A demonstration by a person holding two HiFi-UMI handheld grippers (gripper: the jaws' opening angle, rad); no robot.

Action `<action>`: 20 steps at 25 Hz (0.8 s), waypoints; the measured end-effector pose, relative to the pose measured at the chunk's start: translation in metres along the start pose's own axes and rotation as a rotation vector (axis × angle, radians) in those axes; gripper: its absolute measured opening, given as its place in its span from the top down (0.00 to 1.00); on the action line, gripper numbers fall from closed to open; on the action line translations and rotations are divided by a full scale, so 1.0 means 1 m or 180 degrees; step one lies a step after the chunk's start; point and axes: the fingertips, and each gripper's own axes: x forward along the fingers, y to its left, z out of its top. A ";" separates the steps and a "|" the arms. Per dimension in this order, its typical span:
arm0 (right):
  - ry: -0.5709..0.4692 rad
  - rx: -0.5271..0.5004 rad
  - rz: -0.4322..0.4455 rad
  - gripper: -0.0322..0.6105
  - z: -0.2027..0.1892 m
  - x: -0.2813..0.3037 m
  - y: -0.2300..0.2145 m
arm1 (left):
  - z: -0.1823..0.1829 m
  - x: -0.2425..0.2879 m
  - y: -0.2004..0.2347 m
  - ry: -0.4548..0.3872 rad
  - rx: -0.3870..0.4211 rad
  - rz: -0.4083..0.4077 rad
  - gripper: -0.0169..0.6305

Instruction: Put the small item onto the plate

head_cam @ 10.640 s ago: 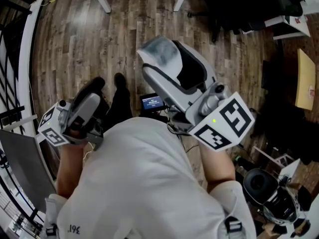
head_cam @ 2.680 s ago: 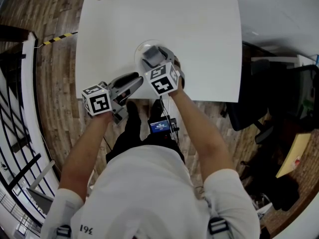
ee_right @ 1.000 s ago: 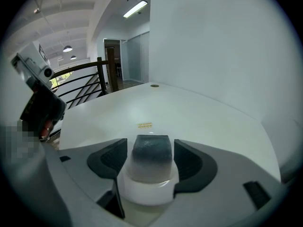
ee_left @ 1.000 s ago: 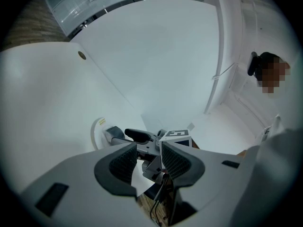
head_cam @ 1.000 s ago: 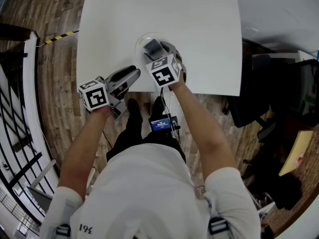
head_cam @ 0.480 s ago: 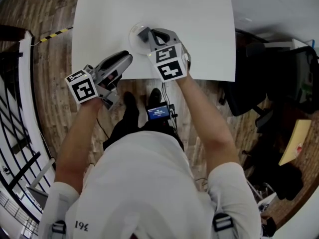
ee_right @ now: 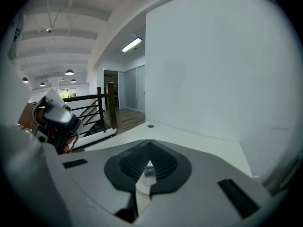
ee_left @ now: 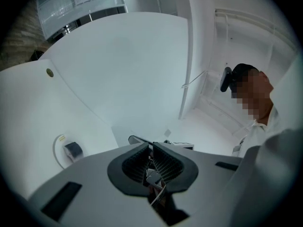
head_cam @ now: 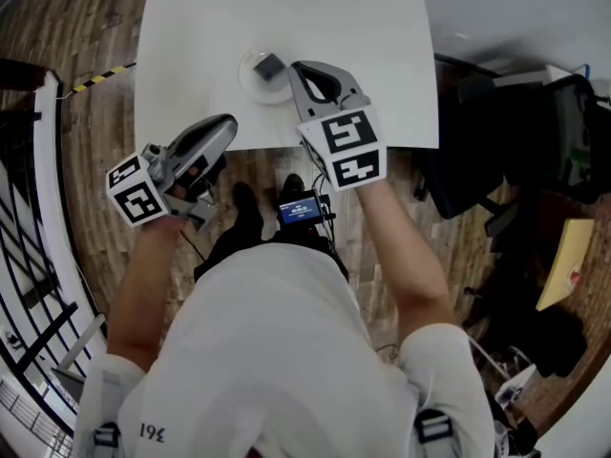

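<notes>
1. Small dark-grey block (head_cam: 270, 65) lies on the round pale plate (head_cam: 248, 82), near the front of the white table (head_cam: 363, 27).
2. Right gripper (head_cam: 298, 68): tips just beside the plate's right rim, jaws fully together, nothing between them.
3. Left gripper (head_cam: 229, 122): over the table's near edge, apart from the plate. Jaws have just been closing; a narrow slit shows, empty.

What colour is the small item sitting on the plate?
Dark grey; the small item shows best in the head view.
</notes>
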 end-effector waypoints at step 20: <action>-0.0826 0.0727 0.0246 0.95 0.075 -0.135 0.054 | 0.022 -0.056 -0.110 -0.0371 0.0161 -0.0407 0.96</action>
